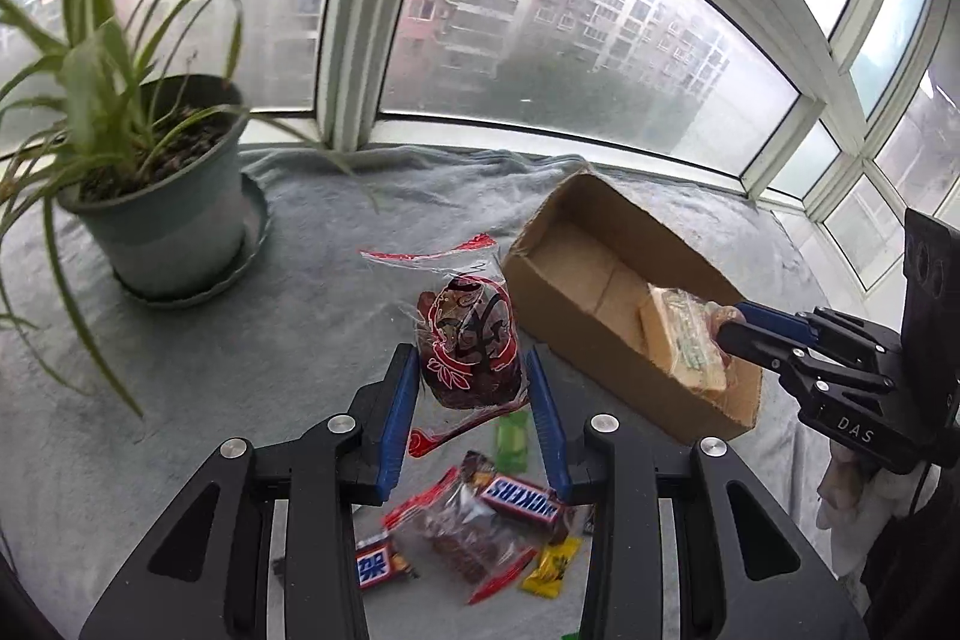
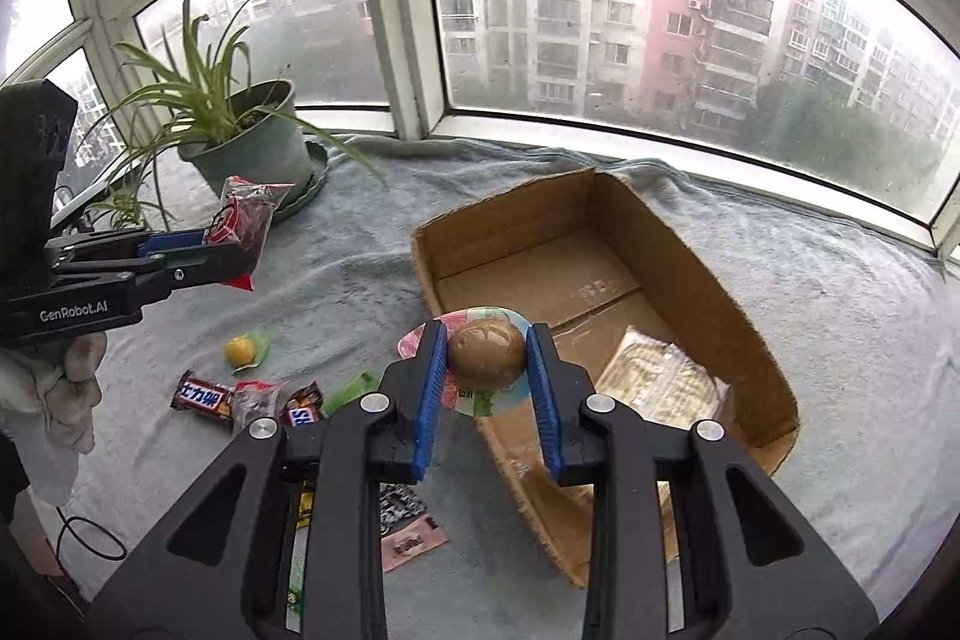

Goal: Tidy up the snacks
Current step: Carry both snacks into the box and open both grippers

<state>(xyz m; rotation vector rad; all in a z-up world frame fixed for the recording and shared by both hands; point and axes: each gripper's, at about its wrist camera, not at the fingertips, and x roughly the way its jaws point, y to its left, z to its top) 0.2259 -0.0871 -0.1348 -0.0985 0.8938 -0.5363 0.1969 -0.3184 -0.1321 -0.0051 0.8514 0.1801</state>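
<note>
The packaged braised egg (image 2: 485,353), pinched in the right claw (image 2: 487,370), hangs over the cardboard box's (image 2: 510,220) near rim, box floor ahead and below. The left claw (image 1: 474,400), farther left, grips a red date bag (image 1: 471,340) above the loose snacks (image 1: 516,499) on the grey-clothed bench (image 1: 312,292).

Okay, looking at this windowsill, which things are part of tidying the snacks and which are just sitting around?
Part of the job:
- cardboard box
- wrapped cracker pack inside it
- packaged egg in the right gripper
- red date bag in the left gripper
- Snickers bar, yellow candy and other loose snacks on the blanket

Just there:
- potted plant
- grey blanket
- window
</note>
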